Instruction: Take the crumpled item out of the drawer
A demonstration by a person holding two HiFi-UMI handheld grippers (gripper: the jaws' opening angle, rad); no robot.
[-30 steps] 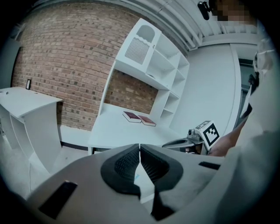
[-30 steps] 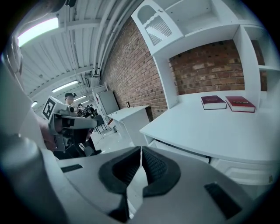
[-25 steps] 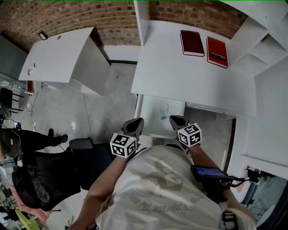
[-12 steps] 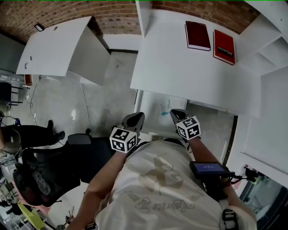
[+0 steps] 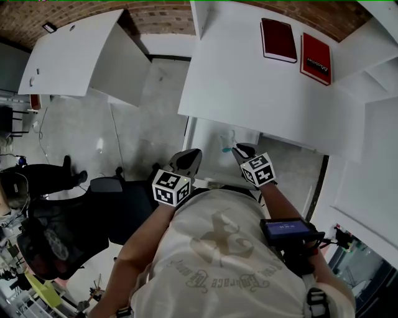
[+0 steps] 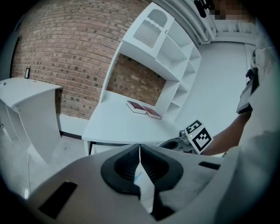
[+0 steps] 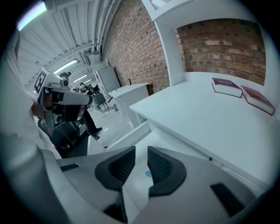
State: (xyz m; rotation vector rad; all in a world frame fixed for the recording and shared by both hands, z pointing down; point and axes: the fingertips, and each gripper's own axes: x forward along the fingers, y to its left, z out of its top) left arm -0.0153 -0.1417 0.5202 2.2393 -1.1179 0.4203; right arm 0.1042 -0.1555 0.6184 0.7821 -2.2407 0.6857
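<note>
White desk [image 5: 249, 87] against brick wall [image 5: 155, 9], white drawer [image 5: 208, 155] drawn out. Left claw [image 6: 139, 146] clenched, empty; right claw [image 7: 141, 151] just being parted slightly, nothing grasped.

Worktop [image 5: 249, 81]: white board, smooth, matt.
Drawer [image 5: 214, 155]: the same smooth white board.
Wall [image 6: 65, 57]: rough red-brown brick, matt.
Books [image 5: 278, 40]: dark red covers, smooth, faint sheen.
Floor [image 5: 137, 124]: pale grey, concrete-like, patches of shine.
Left hand-held gripper [image 6: 139, 148]: matt grey plastic; pads [image 6: 124, 166] black, ribbed, rubbery.
Shirt [image 5: 217, 261]: soft pale cloth.
</note>
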